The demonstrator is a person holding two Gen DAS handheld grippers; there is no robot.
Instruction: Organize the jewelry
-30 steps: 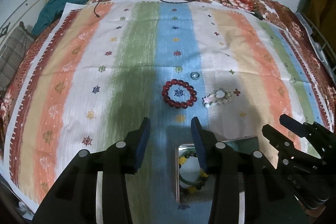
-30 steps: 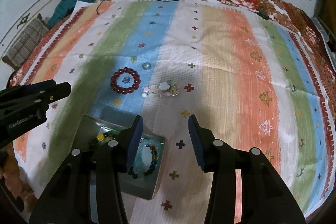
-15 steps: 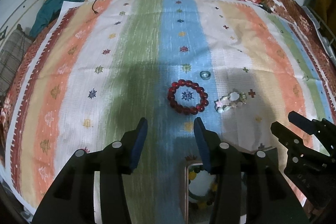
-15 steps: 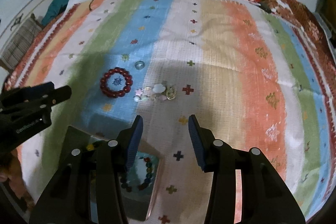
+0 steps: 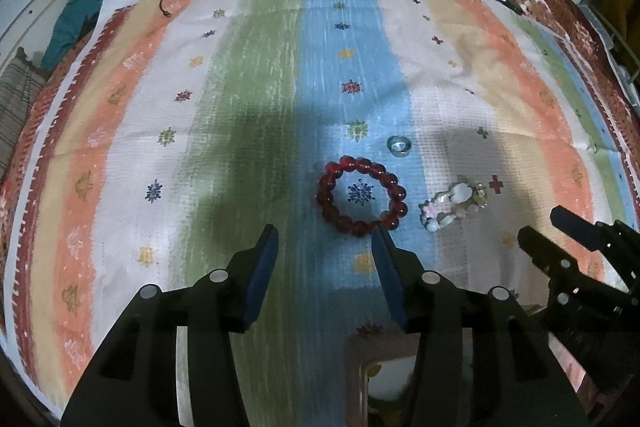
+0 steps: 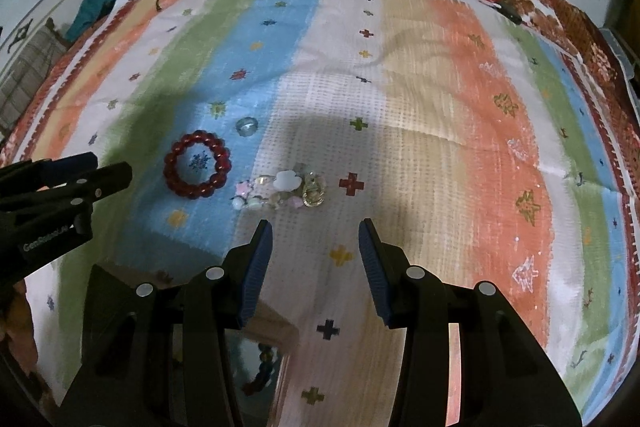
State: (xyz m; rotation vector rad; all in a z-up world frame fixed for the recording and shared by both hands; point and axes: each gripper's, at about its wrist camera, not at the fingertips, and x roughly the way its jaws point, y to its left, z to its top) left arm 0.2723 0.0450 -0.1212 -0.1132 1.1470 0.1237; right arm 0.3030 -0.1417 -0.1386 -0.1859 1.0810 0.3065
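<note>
Though fingers apart, red bracelet beyond.

Dim, uneven indoor light falls on the striped cloth, brightest toward its far end. 2 broad soft shadows darken the cloth around the red bead bracelet. Fisheye curvature bends the cloth's edges; corners vignette black. Overall focus is soft and grainy.

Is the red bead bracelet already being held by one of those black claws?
No, the red bead bracelet lies flat on the striped cloth, ahead of the open left gripper, with nothing touching it.
</note>
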